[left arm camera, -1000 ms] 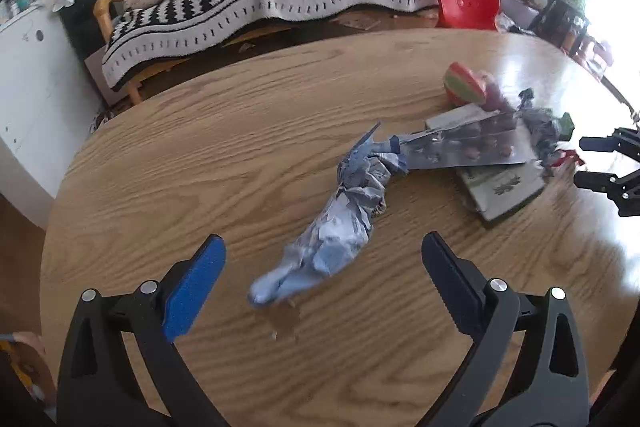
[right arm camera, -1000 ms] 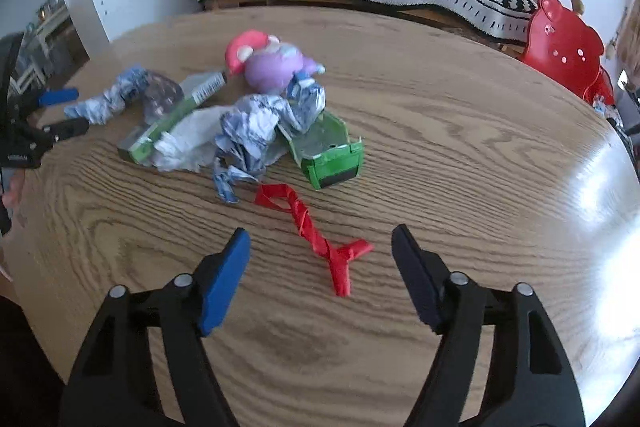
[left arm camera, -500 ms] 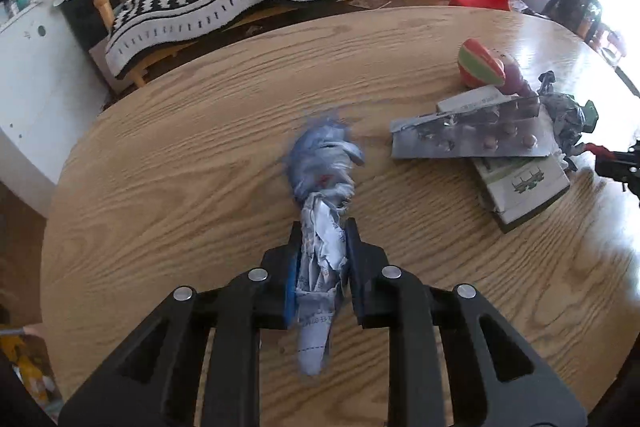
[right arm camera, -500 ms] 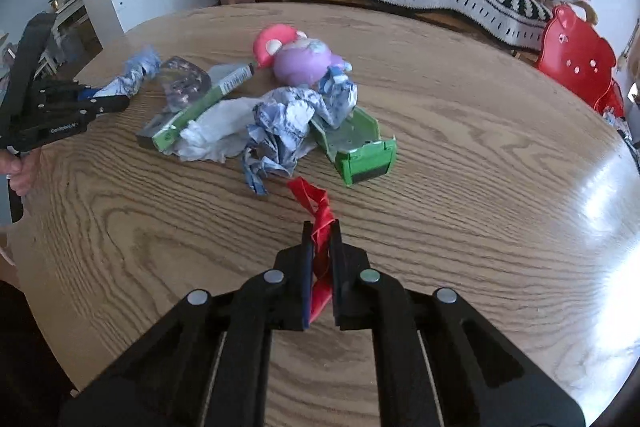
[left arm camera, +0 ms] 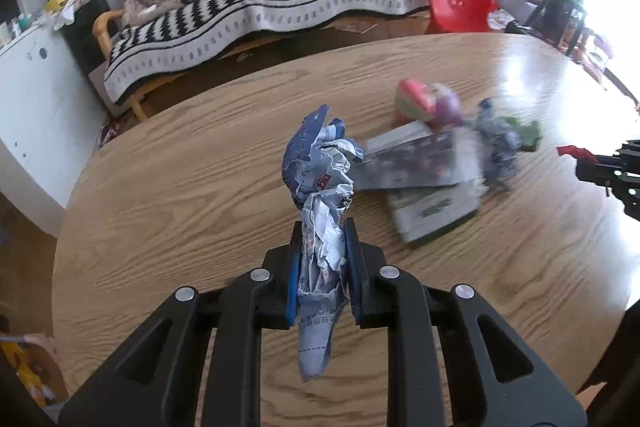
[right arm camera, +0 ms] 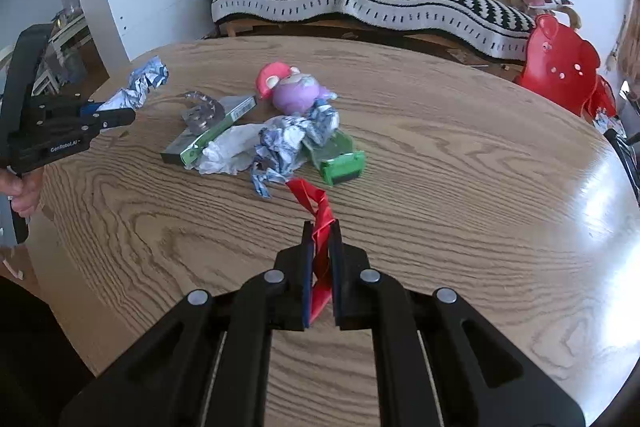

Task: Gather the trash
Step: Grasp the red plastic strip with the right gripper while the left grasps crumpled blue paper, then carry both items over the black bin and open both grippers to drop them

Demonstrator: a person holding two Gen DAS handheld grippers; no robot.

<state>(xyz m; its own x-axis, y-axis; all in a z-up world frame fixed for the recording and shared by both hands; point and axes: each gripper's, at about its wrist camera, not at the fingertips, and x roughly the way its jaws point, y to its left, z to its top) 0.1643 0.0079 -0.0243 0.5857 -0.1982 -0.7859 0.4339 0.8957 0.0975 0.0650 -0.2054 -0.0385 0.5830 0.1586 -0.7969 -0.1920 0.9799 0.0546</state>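
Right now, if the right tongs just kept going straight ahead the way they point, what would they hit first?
Probably the crumpled blue-and-white wrapper at the near edge of the trash pile, or the green box beside it. The right tongs, shut on the red ribbon, aim between the two; depth is hard to judge.

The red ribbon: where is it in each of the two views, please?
Left wrist view: red ribbon at far right edge, a small tip in the right tongs.
Right wrist view: lower centre, clamped.
Shared landmark: the pink-capped purple toy.
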